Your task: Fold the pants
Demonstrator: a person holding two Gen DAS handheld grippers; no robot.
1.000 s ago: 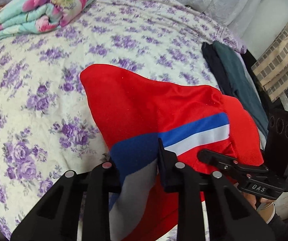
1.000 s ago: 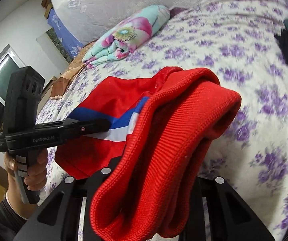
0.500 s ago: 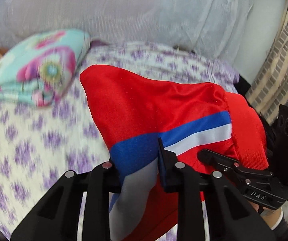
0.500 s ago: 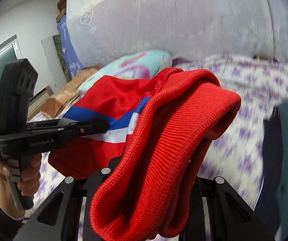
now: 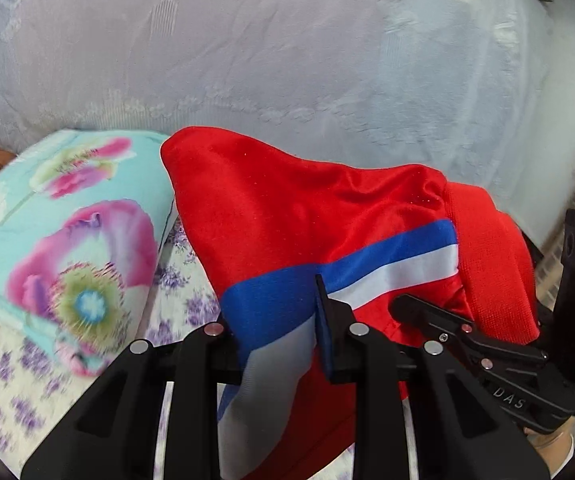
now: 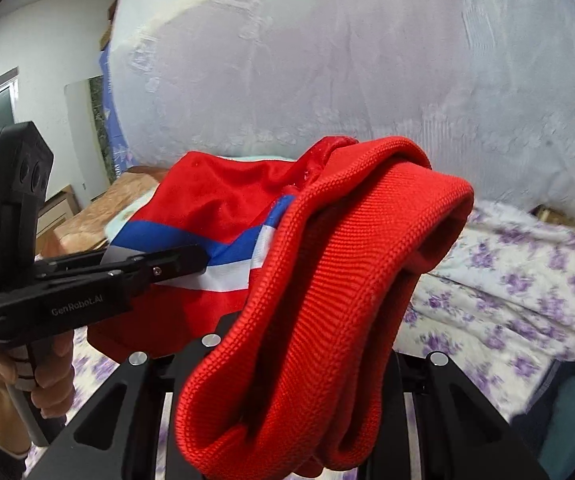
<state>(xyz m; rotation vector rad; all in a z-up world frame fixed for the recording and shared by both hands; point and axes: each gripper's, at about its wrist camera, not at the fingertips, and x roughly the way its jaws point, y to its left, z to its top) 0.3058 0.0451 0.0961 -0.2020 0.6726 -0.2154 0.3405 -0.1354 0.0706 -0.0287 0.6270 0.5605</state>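
The red pants [image 5: 287, 216] with a blue and white side stripe hang in the air between both grippers, above the bed. My left gripper [image 5: 279, 344] is shut on the striped side of the pants; it also shows in the right wrist view [image 6: 191, 258]. My right gripper [image 6: 287, 364] is shut on the ribbed red waistband [image 6: 339, 280], which drapes over its fingers and hides them. The right gripper also shows in the left wrist view [image 5: 407, 306], clamped on the pants' right edge.
The bed has a white sheet with purple flowers [image 6: 527, 280]. A folded floral blanket [image 5: 67, 240] lies at the left. A white lace curtain [image 5: 287, 60] fills the background. Dark folded clothes [image 6: 567, 412] lie at the lower right.
Both grippers have lifted the pants and tilted upward; the view swung from the bed surface to the curtain. The grips on the pants are unchanged.
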